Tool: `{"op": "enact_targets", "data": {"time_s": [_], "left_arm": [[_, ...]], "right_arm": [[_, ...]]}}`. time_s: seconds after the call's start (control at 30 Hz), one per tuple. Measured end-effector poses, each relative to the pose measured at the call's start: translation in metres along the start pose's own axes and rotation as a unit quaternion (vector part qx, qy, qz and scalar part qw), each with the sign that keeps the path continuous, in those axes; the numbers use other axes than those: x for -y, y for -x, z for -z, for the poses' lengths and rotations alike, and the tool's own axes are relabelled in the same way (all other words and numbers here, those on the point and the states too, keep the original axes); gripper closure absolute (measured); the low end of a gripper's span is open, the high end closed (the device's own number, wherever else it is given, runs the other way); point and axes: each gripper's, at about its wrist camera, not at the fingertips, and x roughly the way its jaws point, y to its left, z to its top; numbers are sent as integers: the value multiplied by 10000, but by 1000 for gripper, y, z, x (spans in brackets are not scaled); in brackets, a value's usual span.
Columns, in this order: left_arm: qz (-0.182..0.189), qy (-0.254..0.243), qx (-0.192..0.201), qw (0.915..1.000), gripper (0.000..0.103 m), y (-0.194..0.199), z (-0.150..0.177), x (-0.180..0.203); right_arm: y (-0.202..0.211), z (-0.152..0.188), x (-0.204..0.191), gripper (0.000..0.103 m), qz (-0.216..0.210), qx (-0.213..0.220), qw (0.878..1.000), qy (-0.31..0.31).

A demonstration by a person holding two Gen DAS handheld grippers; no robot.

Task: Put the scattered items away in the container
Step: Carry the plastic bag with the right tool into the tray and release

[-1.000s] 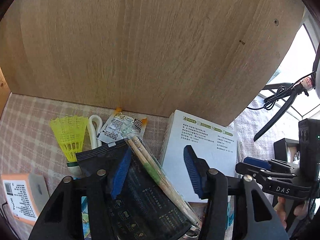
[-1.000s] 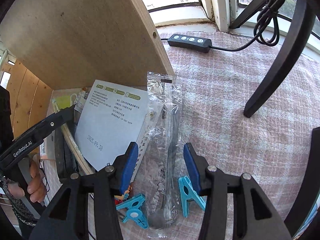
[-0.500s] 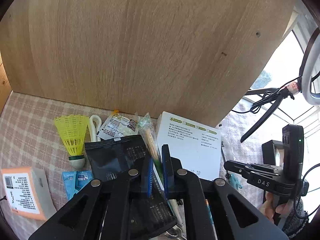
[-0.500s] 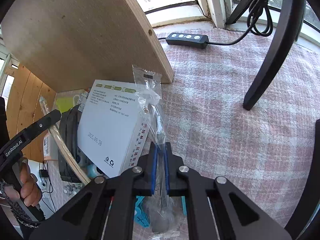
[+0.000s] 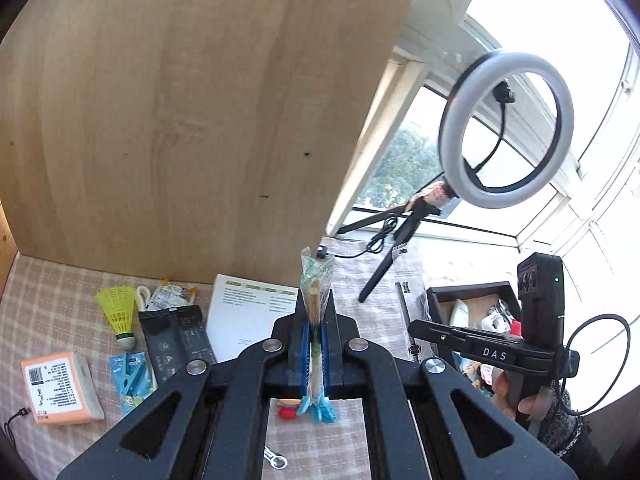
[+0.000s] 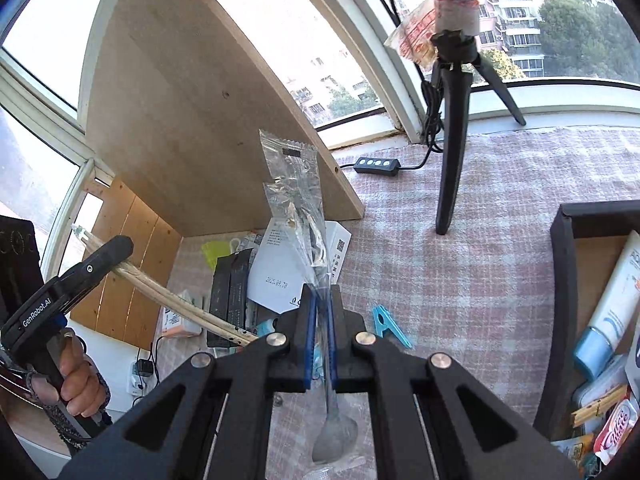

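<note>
- Between the blue pads of the left gripper point(image 5: 316, 344), a wrapped pair of chopsticks point(image 5: 315, 304) is clamped, the jaws shut tight on it.
- Seen from the left wrist, the chopsticks' long axis runs almost straight along the fingers, the wrapper's crimped end pointing toward 12 o'clock and the lower end hanging past the pads toward 6 o'clock.
- From the right wrist view the same pair slants from about 10 o'clock down to 4 o'clock, clear of the checked cloth point(image 6: 480, 240).
- The right gripper point(image 6: 320, 340) is likewise closed on a clear packet holding a spoon point(image 6: 310, 240).
- The packet's long axis follows the fingers: sealed top toward 11 o'clock, spoon bowl below the pads at 6 o'clock.
- At 3 o'clock in the right wrist view sits the dark-walled container point(image 6: 562, 280), already holding a tube and several packets; neither held thing is over it.
- On the cloth at 9 o'clock in the left wrist view lie a yellow shuttlecock point(image 5: 118, 310), a black pouch point(image 5: 176, 340), a white box point(image 5: 246, 316) and an orange-edged packet point(image 5: 60, 386).
- A blue clothes peg point(image 6: 384, 324) lies just right of the right gripper's pads.
- A ring light point(image 5: 506, 128) on a tripod stands toward 1 o'clock, beside the upright wooden panel point(image 5: 192, 120).
</note>
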Motion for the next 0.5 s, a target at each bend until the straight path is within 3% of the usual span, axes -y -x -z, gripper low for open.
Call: {"op": "enact_targets", "data": {"time_s": [0.23,0.5], "left_arm": [[905,-701,-346,9928,100,-7,11,102],[1826,-1414,-1005,9678,100,-50,45,231]], "right_arm": [[93,29,67,98,688,603,9952,-337],[177,60,160,98,1400,941,9792,-1124]]}}
